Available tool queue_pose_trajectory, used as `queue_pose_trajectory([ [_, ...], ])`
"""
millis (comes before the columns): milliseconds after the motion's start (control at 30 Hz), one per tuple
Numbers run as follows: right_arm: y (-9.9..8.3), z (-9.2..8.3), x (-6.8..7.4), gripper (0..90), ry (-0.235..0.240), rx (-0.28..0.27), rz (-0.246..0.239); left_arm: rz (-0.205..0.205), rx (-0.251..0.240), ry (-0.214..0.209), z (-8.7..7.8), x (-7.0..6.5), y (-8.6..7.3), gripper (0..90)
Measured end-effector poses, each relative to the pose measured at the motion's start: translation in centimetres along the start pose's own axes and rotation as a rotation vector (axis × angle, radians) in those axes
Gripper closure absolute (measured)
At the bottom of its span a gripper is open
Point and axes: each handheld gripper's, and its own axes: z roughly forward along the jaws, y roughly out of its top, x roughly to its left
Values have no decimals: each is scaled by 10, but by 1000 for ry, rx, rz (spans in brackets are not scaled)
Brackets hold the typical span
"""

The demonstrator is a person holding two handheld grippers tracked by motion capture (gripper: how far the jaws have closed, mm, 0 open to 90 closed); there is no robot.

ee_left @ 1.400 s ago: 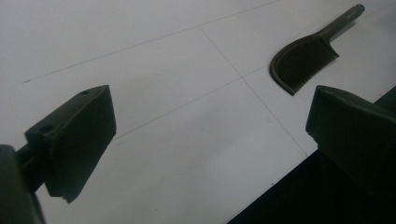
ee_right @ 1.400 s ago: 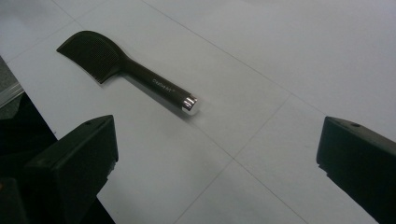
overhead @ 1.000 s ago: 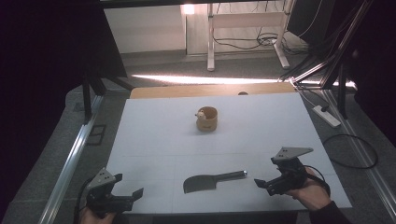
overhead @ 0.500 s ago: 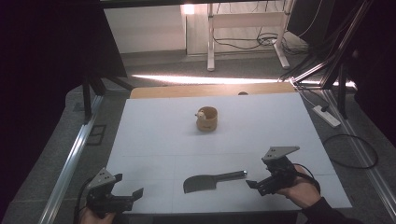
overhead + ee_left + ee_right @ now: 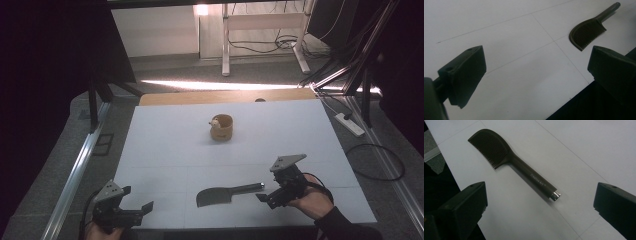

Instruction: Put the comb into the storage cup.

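White bench [image 5: 165, 150] fills the room's middle. Wooden cup [image 5: 221, 128] sits toward the far edge w/ a small pale thing at its rim – can't tell what. Comb [image 5: 227, 193] lies flat near the front edge. Right claw [image 5: 263, 197] gapes wide, empty, by the handle end – prob. lining up a grab. Left claw [image 5: 136, 210] at front-left corner, wide open, idle.

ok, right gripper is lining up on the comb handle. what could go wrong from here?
1. The comb lies flat on the white table. The open right gripper may scrape the surface or push the comb instead of gripping it.
2. The handle is slim and round near its metal end cap, so a pinch there could let it roll or pivot.
3. The comb sits close to the table's near edge, so a nudge might slide it off.
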Motion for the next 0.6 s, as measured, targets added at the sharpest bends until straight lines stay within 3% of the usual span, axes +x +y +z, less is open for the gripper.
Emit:
queue_pose_trajectory([
  [267,9,8,4,0,16,30,8,-2,0,-2,0,0,0,28],
  [600,19,17,10,0,23,43,-20,-4,1,-1,0,0,0,29],
])
